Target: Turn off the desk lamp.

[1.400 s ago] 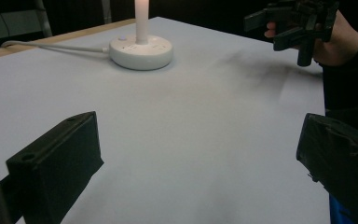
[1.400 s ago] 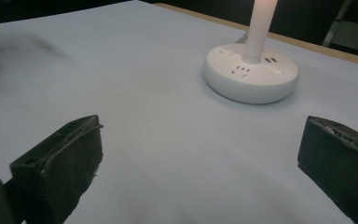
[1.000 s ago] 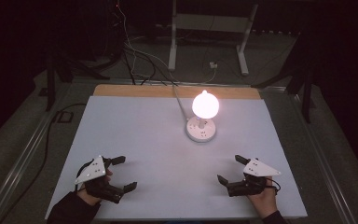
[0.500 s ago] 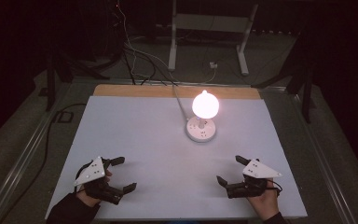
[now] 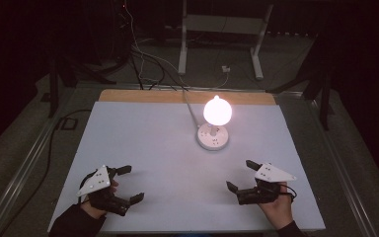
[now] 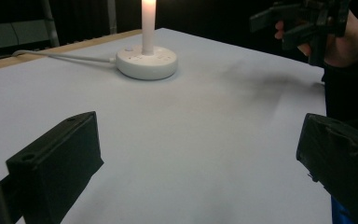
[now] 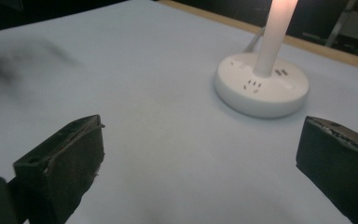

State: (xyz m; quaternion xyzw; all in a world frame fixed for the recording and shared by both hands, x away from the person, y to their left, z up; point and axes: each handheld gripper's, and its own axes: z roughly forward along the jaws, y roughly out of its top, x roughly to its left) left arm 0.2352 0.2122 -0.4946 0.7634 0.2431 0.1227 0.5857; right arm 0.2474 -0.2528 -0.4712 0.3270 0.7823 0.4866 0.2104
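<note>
A lit white globe lamp (image 5: 217, 110) stands on a round white base (image 5: 212, 137) at the back middle of the white table (image 5: 158, 148). Its base (image 6: 147, 62) and glowing stem show in the left gripper view, and its base (image 7: 261, 84) shows in the right gripper view. My left gripper (image 5: 127, 183) rests open near the front left edge, jaws wide, nothing between them. My right gripper (image 5: 242, 175) rests open near the front right, also holding nothing. Across the table, the right gripper (image 6: 303, 21) and its hand appear in the left gripper view.
A white cable (image 5: 190, 106) runs from the lamp base back over the table's wooden rear strip (image 5: 177, 97). Behind the table stand a white metal frame (image 5: 222, 34) and dark cables on the floor. The room around is dark.
</note>
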